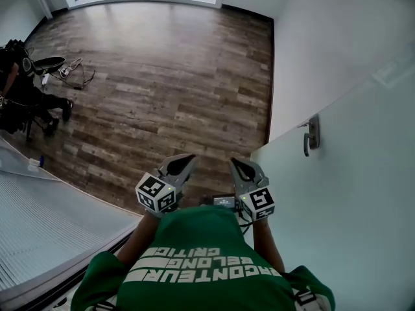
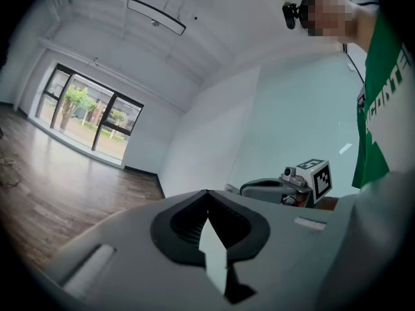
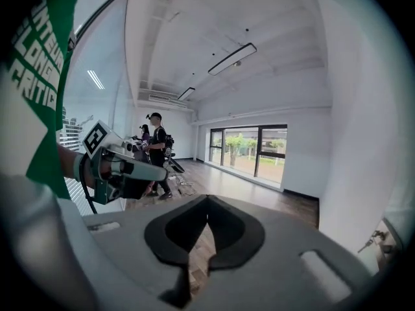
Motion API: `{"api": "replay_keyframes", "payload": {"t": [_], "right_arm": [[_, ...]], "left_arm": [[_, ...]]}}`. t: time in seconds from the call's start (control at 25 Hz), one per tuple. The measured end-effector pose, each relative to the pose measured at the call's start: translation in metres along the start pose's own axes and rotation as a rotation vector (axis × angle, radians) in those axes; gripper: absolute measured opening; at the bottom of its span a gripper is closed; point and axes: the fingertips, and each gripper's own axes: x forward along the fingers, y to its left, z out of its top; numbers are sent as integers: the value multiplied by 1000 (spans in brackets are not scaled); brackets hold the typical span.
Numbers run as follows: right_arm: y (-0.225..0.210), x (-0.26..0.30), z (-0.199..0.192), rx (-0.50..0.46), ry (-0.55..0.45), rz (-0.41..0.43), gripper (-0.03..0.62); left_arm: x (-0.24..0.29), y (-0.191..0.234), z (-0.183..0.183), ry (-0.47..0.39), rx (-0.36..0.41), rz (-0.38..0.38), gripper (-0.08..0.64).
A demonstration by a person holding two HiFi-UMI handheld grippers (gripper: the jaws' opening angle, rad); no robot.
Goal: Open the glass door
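Note:
The frosted glass door [image 1: 353, 193] fills the right of the head view, with a metal handle [image 1: 312, 135] on its left edge. Both grippers are held close to the person's chest, to the left of the door and apart from the handle. My left gripper [image 1: 190, 157] [image 2: 207, 193] is shut, its jaws meeting at the tips with nothing between them. My right gripper [image 1: 233, 161] [image 3: 207, 199] is also shut and empty, the nearer of the two to the door's edge. The handle [image 3: 378, 240] shows small at the far right of the right gripper view.
A wood floor [image 1: 162, 89] stretches ahead to a window wall [image 3: 249, 151]. A person in black [image 1: 23, 99] with equipment and cables [image 1: 74, 70] is at the far left. A ribbed panel [image 1: 52, 219] lies at the lower left. A white wall [image 1: 324, 37] adjoins the door.

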Motion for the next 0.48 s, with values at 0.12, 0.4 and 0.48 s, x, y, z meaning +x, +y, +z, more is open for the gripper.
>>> {"api": "replay_keyframes", "payload": {"t": [0.12,0.4,0.48], "right_arm": [[10,12,5,-18,1,34,-6],[12,21,3,-28,23,48,-6],[12,22,2,-29,29,49,-6]], "left_arm": [[-7,10,2,-11,-16,27,17],[-15,26,6,-31,-29,78,17],[-17,30,5,-35,-35,94,17]]}}
